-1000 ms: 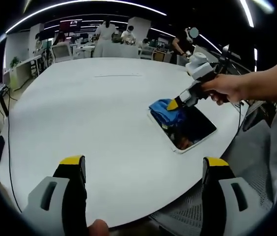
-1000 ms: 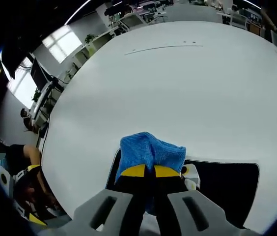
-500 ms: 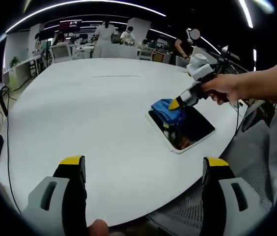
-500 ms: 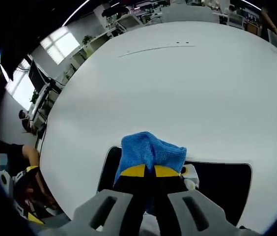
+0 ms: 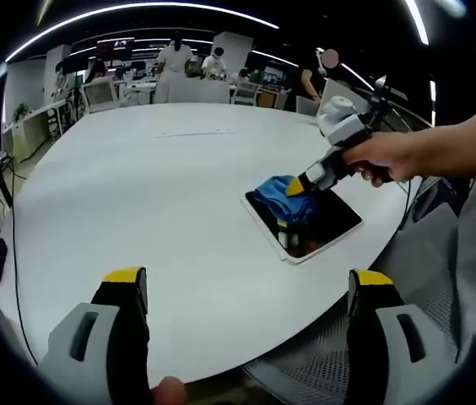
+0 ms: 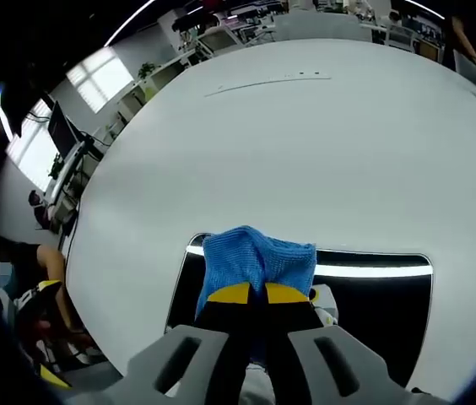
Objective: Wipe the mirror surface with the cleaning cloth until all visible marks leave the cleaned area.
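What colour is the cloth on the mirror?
Blue: the textured blue cleaning cloth is pinched in the right tongs, clearest in the right gripper view.

Each grey tool (image 5: 242, 337) ends in yellow-tipped black jaws.

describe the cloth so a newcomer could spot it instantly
Start at the big white round table; near its edge lies a dark rectangular mirror with a white rim. The cloth sits on it, pinched in the right claw: the sole bright blue, fuzzy thing there.

Mirror (image 5: 310, 226) on table (image 5: 137, 194) near its edge, cloth (image 6: 255, 257) on mirror
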### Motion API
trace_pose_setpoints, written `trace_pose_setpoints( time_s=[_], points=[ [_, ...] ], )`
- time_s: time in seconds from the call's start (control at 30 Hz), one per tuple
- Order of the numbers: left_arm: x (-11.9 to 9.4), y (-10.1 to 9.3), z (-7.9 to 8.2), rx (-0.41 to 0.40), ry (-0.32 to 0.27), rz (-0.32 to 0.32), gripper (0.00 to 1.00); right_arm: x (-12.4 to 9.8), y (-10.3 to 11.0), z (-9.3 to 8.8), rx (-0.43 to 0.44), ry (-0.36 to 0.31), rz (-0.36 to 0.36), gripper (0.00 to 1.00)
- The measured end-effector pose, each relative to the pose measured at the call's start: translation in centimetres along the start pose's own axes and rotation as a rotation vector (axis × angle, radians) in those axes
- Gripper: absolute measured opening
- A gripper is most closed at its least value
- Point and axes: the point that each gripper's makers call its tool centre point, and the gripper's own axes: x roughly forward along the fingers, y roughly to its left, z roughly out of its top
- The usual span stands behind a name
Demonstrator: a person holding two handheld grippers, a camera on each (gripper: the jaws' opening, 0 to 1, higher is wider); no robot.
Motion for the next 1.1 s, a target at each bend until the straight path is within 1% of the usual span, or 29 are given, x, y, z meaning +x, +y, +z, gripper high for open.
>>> trace_pose_setpoints(
  time_s=[0.27, 0.43, 0.5, 0.53, 0.57, 0.6, 0.63, 0.67, 0.7, 0.73, 0.77, 0.8, 0.83, 0.87, 0.9, 0.97, 1.0, 1.07, 1.1],
  points=[
    [-1.6, 0.2, 0.2, 0.008, -0.014, 0.028, 0.98, -0.9, 0.2, -1.5, 0.000, 0.000, 0.002, 0.00],
    [-3.1, 0.8, 0.0, 0.003, -0.021, 0.071, 0.98, -1.2, 0.4, -2.2, -0.010, 0.000, 0.003, 0.00],
    [-4.3, 1.1, 0.3, -0.017, -0.043, 0.112, 0.98, -1.2, 0.3, -2.2, -0.002, 0.000, 0.006, 0.00],
    [-5.0, 1.4, 0.6, -0.038, -0.067, 0.142, 0.98, -1.2, 0.3, -2.2, -0.001, 0.003, 0.006, 0.00],
    [-5.7, 1.6, 0.5, -0.053, -0.078, 0.161, 0.98, -1.2, 0.3, -2.3, -0.006, 0.011, 0.004, 0.00],
    [-6.6, 1.9, 0.4, -0.072, -0.100, 0.192, 0.98, -1.3, 0.4, -2.5, -0.033, 0.019, 0.001, 0.00],
    [-7.1, 2.2, 0.2, -0.091, -0.115, 0.211, 0.98, -1.4, 0.5, -2.6, -0.056, 0.019, 0.001, 0.00],
    [-7.9, 2.4, -0.5, -0.133, -0.129, 0.234, 0.98, -1.4, 0.6, -2.6, -0.072, 0.020, 0.003, 0.00],
    [-8.3, 2.4, -1.0, -0.151, -0.129, 0.244, 0.98, -1.4, 0.6, -2.7, -0.072, 0.021, 0.006, 0.00],
    [-8.8, 2.5, -2.0, -0.154, -0.123, 0.252, 0.98, -1.5, 0.6, -2.8, -0.075, 0.022, 0.008, 0.00],
    [-8.9, 2.4, -2.4, -0.154, -0.118, 0.255, 0.98, -1.6, 0.6, -2.9, -0.078, 0.025, 0.011, 0.00],
    [-9.2, 2.4, -2.8, -0.175, -0.131, 0.273, 0.98, -1.7, 0.6, -3.0, -0.076, 0.029, 0.013, 0.00],
    [-9.6, 2.6, -2.2, -0.217, -0.185, 0.289, 0.97, -1.8, 0.6, -3.2, -0.070, 0.035, 0.014, 0.00],
    [-9.7, 2.5, -2.5, -0.248, -0.183, 0.281, 0.97, -2.0, 0.7, -3.4, -0.066, 0.040, 0.015, 0.00],
    [-9.6, 2.5, -2.5, -0.232, -0.175, 0.282, 0.97, -2.0, 0.7, -3.6, -0.066, 0.042, 0.015, 0.00],
    [-9.2, 2.6, -2.0, -0.193, -0.180, 0.291, 0.96, -2.2, 0.7, -3.8, -0.058, 0.040, 0.017, 0.00],
    [-8.9, 2.4, -1.9, -0.169, -0.171, 0.278, 0.95, -2.3, 0.8, -4.0, -0.046, 0.040, 0.020, 0.00],
    [-7.6, 1.6, -0.8, -0.126, -0.170, 0.236, 0.96, -2.6, 0.8, -4.3, -0.033, 0.039, 0.024, 0.00],
    [-7.3, 1.7, -0.1, -0.094, -0.173, 0.211, 0.94, -2.7, 0.9, -4.5, -0.033, 0.034, 0.026, 0.00]
  ],
)
